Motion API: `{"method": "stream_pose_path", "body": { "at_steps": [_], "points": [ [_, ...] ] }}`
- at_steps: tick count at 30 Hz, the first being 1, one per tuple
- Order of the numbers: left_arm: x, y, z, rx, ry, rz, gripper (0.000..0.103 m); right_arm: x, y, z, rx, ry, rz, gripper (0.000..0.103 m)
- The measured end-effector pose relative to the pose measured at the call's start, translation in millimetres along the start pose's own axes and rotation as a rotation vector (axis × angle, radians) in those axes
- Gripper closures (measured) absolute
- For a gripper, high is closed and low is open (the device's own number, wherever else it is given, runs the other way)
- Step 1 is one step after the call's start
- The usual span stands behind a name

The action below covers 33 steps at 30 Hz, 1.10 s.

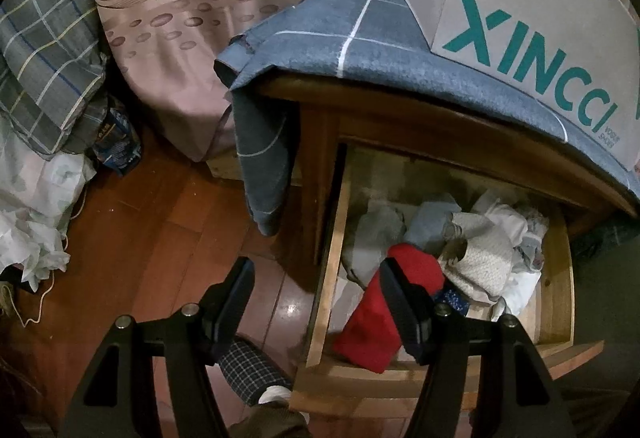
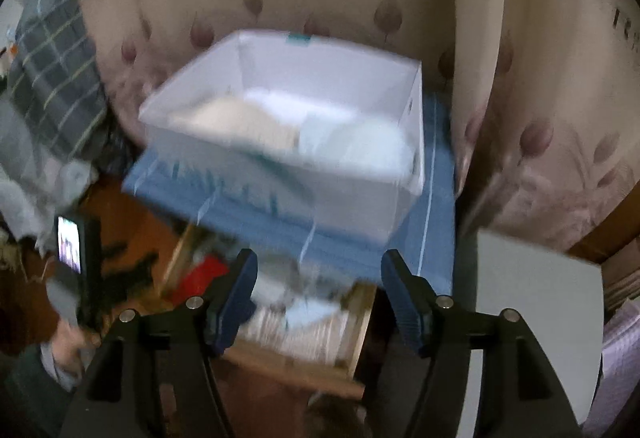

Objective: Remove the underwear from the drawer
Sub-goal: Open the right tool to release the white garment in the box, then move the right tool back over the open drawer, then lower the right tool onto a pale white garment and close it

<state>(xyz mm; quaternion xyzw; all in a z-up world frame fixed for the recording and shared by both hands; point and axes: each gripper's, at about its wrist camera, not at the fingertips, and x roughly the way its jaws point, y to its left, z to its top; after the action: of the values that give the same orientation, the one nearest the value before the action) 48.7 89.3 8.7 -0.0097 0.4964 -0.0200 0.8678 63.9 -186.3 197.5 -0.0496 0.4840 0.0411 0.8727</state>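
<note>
The wooden drawer [image 1: 324,274] of a bedside cabinet stands pulled open. It holds a heap of underwear: a red piece [image 1: 372,326] at the front, grey and white pieces [image 1: 476,254] behind it. My left gripper [image 1: 316,278] is open and empty, above the drawer's left front corner, its right finger over the red piece. My right gripper [image 2: 318,274] is open and empty, higher up, above the drawer [image 2: 360,318]; this view is blurred. The red piece [image 2: 200,274] shows there at lower left.
A white cardboard box [image 1: 520,10] stands on a blue checked cloth [image 1: 360,38] on the cabinet top; the box [image 2: 288,126] is open and holds white items. A bed with a leaf-print sheet [image 1: 192,18] lies at the left. The floor [image 1: 140,258] is wood.
</note>
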Motion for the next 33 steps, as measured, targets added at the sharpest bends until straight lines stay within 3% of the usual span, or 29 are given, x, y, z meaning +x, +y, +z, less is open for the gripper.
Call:
{"method": "stream_pose_path", "body": {
  "at_steps": [4, 8, 13, 21, 23, 26, 33],
  "points": [
    [-0.6, 0.5, -0.7, -0.001, 0.006, -0.012, 0.037, 37.4, 5.8, -34.5, 0.001, 0.101, 0.014, 0.041],
    [-1.3, 0.2, -0.9, 0.006, 0.005, -0.012, 0.037, 101.4, 17.0, -67.2, 0.018, 0.235, 0.044, 0.041],
    [0.7, 0.6, -1.4, -0.006, 0.019, -0.024, 0.037, 173.6, 16.4, -86.9, 0.118, 0.367, 0.075, 0.039],
    [2.7, -1.5, -0.5, 0.005, 0.028, -0.032, 0.037, 262.1, 24.1, -87.3, 0.018, 0.552, -0.003, 0.033],
    [3.9, -0.5, 0.4, -0.002, 0.035, -0.04, 0.037, 275.2, 25.4, -84.6, -0.014, 0.568, -0.027, 0.032],
    [5.2, -0.3, 0.5, -0.003, 0.041, -0.045, 0.037, 291.9, 28.2, -83.9, -0.038, 0.61, -0.039, 0.018],
    [8.1, 1.8, 1.0, -0.021, 0.056, -0.065, 0.037, 324.0, 39.9, -79.1, -0.102, 0.667, -0.056, 0.018]
  ]
}}
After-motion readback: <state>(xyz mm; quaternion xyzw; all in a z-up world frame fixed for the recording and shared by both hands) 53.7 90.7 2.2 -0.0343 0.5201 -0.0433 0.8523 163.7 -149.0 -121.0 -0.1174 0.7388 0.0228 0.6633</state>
